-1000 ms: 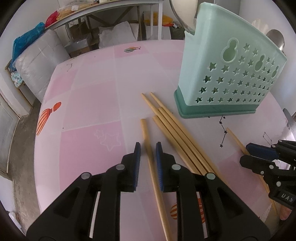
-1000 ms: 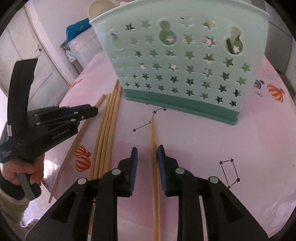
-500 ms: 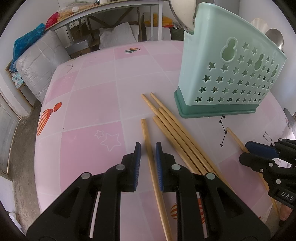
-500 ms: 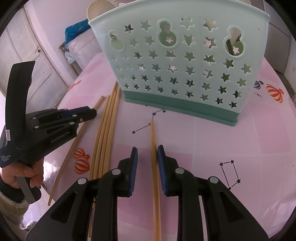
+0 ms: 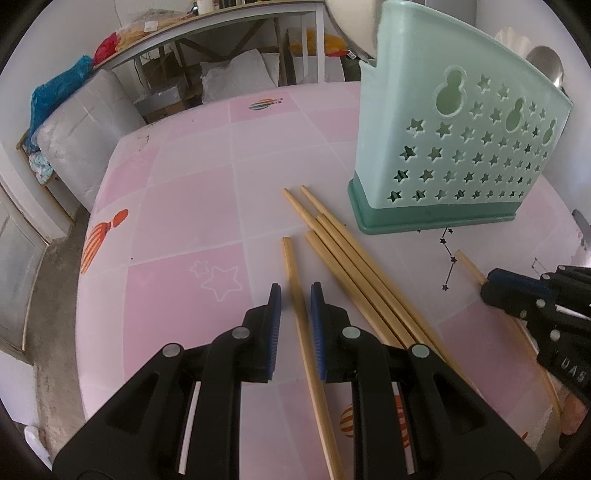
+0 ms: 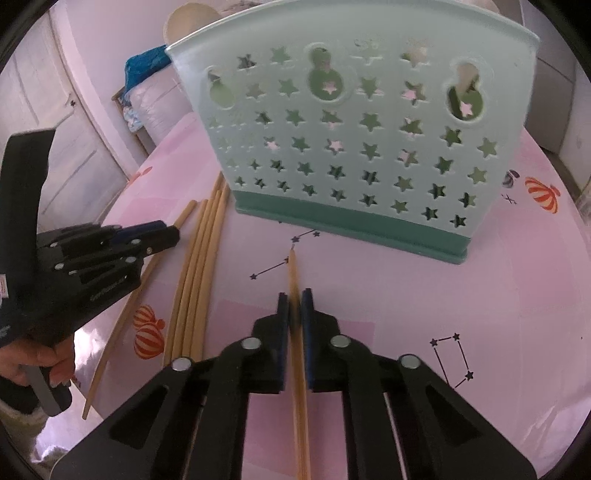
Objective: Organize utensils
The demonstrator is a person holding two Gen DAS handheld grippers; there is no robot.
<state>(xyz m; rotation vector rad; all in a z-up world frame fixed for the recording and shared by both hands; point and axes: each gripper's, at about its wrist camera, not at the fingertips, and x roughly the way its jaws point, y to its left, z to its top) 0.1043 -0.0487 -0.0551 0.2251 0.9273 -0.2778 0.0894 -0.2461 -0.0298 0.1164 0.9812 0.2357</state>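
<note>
A mint-green utensil holder (image 5: 461, 147) (image 6: 351, 129) with star holes stands on the pink table. Several wooden chopsticks (image 5: 351, 258) (image 6: 199, 266) lie bundled beside it. My left gripper (image 5: 295, 295) (image 6: 168, 230) straddles a single chopstick (image 5: 290, 258) lying left of the bundle, with a small gap on each side. My right gripper (image 6: 294, 299) (image 5: 491, 284) is closing, and its pads touch another lone chopstick (image 6: 292, 269) (image 5: 469, 264) that points at the holder's base.
A metal spoon (image 5: 546, 66) and a pale spoon (image 6: 188, 22) stick up from the holder. The table's rounded edge (image 5: 83, 295) drops to a concrete floor. A person's hand (image 6: 33, 358) grips the left tool's handle. Padded bundles (image 5: 81, 133) sit beyond the table.
The right gripper's jaws have narrowed onto the chopstick between them. The left gripper and its chopstick look unchanged.
</note>
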